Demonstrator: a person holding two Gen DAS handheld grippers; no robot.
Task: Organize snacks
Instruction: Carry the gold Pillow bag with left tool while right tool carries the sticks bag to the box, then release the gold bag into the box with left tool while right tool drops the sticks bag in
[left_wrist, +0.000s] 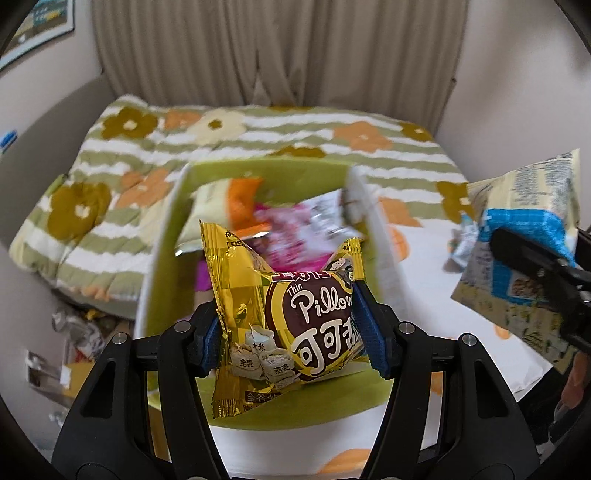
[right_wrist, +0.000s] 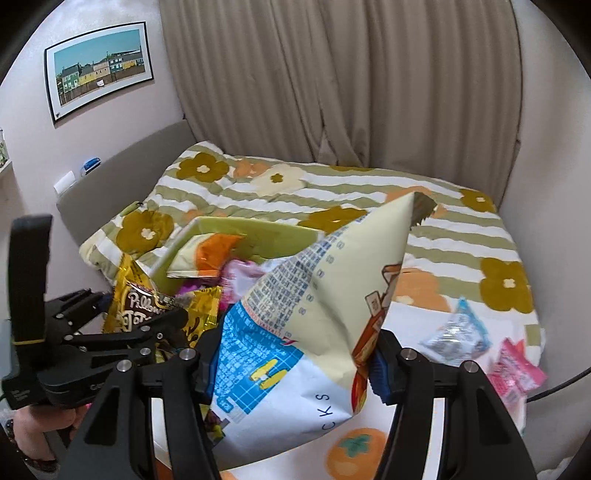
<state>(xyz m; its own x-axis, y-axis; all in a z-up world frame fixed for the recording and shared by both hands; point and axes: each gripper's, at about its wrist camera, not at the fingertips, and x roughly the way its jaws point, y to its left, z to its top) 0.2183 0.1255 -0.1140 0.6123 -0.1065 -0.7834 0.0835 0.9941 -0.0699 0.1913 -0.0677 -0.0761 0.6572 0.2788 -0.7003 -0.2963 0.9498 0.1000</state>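
Between the blue pads of the left gripper (left_wrist: 293, 334): one gold "Pillow" snack packet (left_wrist: 280, 321), clamped and held over the near end of the green box (left_wrist: 162, 240), which sits on the floral bedspread (left_wrist: 110, 177) and contains an orange-and-cream packet (left_wrist: 221, 206) and pink packets (left_wrist: 291, 232). Right gripper (right_wrist: 291, 363): closed on a large cream-and-blue snack bag (right_wrist: 314, 295), just right of the box. Loose on the bedspread at right: a silver-blue packet (right_wrist: 458, 332) and a pink packet (right_wrist: 513, 373).

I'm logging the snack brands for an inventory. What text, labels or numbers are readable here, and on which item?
"Thin Pillow": gold snack packet held in the left tongs.
"可可": same packet, large white characters; the next one is cut off.
"大米", "全麦", "燕麦": little sacks drawn on that packet.
"Pillow": same packet in the right wrist view.
"CKS": cream and blue snack bag in the right tongs; the word's start is hidden.
Fine print on the bag: too small to read.
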